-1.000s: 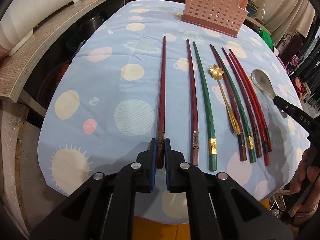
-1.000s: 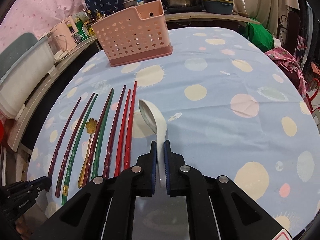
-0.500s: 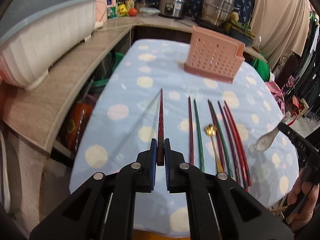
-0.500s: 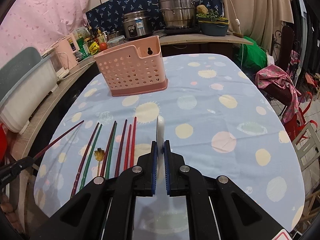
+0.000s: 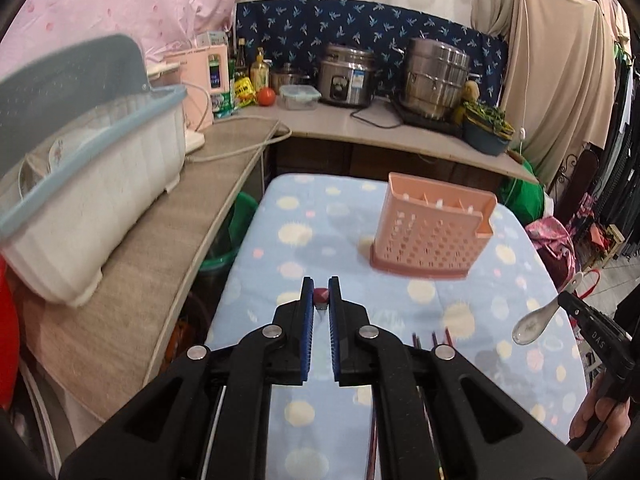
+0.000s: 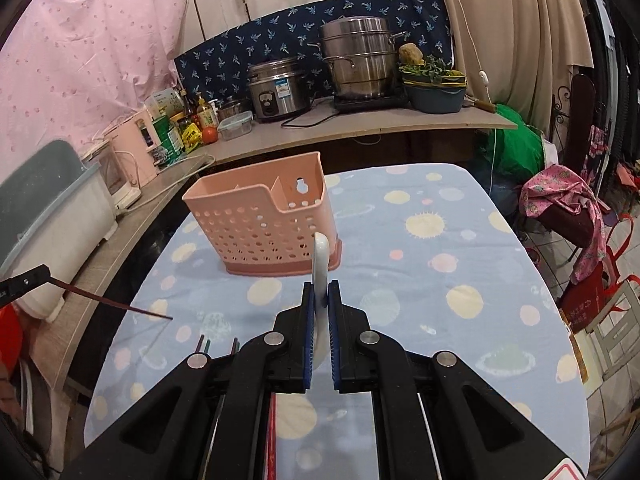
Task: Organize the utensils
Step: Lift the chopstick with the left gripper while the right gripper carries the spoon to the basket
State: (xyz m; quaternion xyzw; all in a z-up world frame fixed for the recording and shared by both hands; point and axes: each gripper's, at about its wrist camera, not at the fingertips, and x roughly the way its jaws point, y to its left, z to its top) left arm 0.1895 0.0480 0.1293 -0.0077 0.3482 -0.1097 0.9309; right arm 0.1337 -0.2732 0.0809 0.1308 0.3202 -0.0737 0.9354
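Observation:
My left gripper [image 5: 319, 285] is shut on a dark red chopstick [image 5: 321, 295], seen end-on between the blue pads and held above the table. In the right wrist view the same chopstick [image 6: 112, 302] slants down from the left gripper [image 6: 24, 280]. Shut on the handle of a white ceramic spoon [image 6: 321, 260], my right gripper [image 6: 321, 286] also hangs in the air. The spoon [image 5: 532, 324] shows bowl-down at the right of the left wrist view. The pink perforated utensil caddy [image 5: 432, 232] [image 6: 260, 224] stands upright ahead of both grippers. Tips of the other chopsticks [image 5: 434, 338] [image 6: 204, 344] lie on the spotted cloth.
A white and blue dish rack [image 5: 80, 168] sits on the wooden counter [image 5: 160, 248] left of the table. A rice cooker [image 6: 276, 90] and a steel steamer pot [image 6: 360, 60] stand on the back counter. A chair draped in pink cloth [image 6: 568, 208] is at the right.
Both grippers have risen from the table, lifting the chopstick and the spoon with them. Both views now tilt up toward the caddy, and the row of chopsticks has slipped mostly out of sight below.

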